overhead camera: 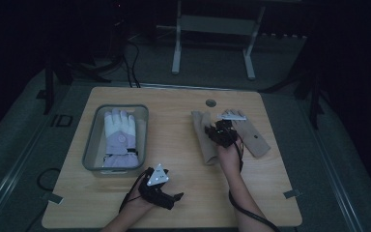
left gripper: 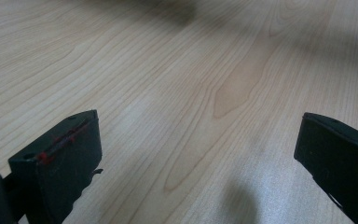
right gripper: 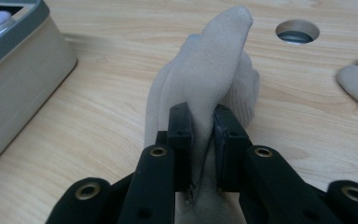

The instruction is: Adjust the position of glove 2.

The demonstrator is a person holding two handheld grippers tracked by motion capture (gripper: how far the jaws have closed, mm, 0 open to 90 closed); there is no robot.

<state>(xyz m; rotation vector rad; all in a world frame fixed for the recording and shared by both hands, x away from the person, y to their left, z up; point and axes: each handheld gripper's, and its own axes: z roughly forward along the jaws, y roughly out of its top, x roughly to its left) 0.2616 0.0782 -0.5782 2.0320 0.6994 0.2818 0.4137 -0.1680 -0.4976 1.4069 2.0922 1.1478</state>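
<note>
Right claw (right gripper: pixel 204 135) pinches a beige glove (right gripper: pixel 209 79) to lift it off the tabletop (right gripper: pixel 98 121), seemingly for the bin (overhead camera: pixel 89 145); left claw (left gripper: pixel 196 154) rests wide open, empty.

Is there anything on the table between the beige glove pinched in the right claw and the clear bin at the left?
Nothing visible. The right claw is shut on the beige glove, and bare wooden table lies between it and the clear bin, which already holds a white and lilac glove. The left claw rests nearer the front edge, off that line.
</note>
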